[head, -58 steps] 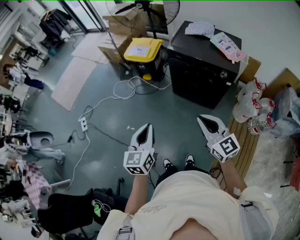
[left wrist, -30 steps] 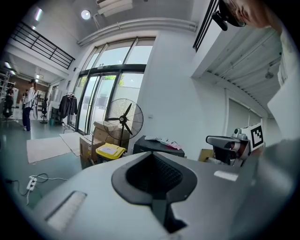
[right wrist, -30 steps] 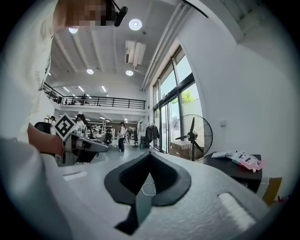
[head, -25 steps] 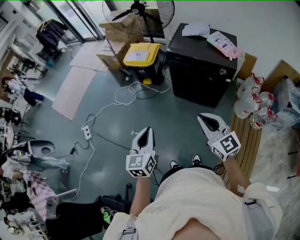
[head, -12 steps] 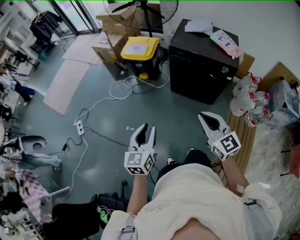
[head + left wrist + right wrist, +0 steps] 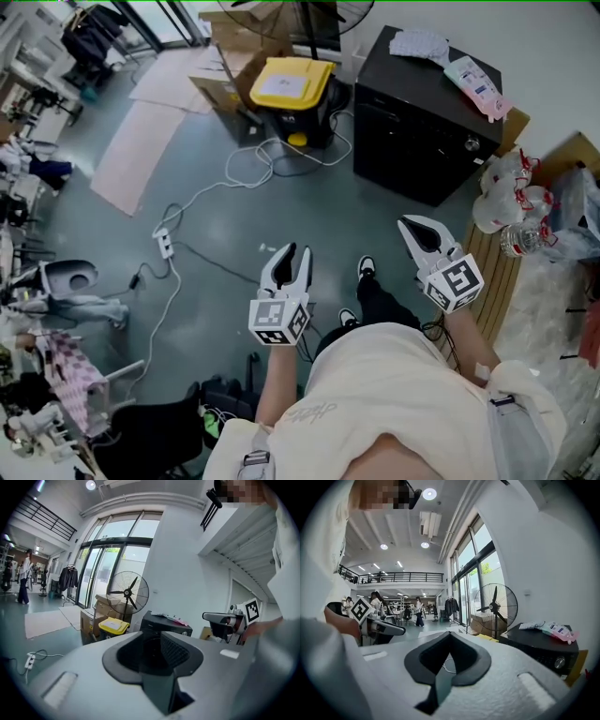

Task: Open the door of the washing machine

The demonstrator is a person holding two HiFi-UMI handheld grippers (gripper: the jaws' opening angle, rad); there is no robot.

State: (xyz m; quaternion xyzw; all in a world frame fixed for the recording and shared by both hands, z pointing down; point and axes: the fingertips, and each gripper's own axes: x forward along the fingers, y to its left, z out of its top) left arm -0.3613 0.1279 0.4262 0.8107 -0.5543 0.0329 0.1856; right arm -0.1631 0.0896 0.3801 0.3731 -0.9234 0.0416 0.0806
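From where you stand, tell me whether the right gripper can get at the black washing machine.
Probably not yet. The right gripper hangs well short of the washing machine, with bare floor between them. Nothing blocks the way, so stepping closer should do.

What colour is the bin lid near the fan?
The lid is yellow; head view shows it best.

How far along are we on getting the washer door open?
Done: nothing yet. The black washing machine looks closed and untouched, across the floor from both grippers. In hand: the left gripper has just opened its jaws, with nothing between them; the right gripper is shut and empty. Left: reach the machine, take its door and open it.
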